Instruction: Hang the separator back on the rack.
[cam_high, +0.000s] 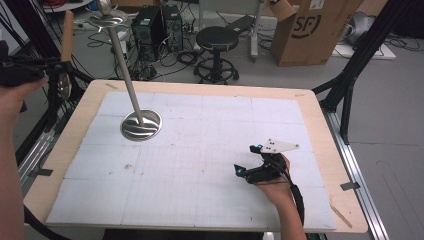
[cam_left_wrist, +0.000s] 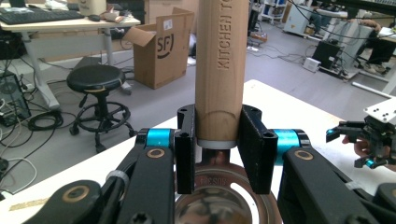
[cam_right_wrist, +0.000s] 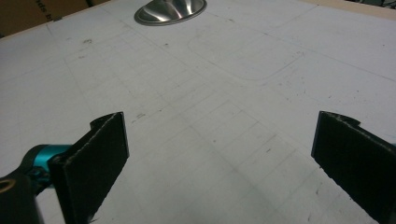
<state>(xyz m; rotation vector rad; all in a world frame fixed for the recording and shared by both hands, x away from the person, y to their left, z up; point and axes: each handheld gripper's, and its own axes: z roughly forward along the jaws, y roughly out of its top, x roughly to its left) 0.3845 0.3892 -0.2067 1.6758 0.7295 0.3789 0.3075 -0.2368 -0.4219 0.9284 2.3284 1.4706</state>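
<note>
My left gripper jaws clamp the wooden handle, upright, held off the counter's left edge. Right gripper jaws wide open, empty, low over the white mat. Steel stand sits on the mat's far left. Beyond the counter: stool, cardboard box.

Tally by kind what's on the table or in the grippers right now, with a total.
Metal stand with round base and upright rod, on the white mat: 1
Wooden-handled kitchen tool, clamped in the left gripper: 1
Grippers: 2, counting the right gripper, open and empty above the mat
Total: 4
</note>
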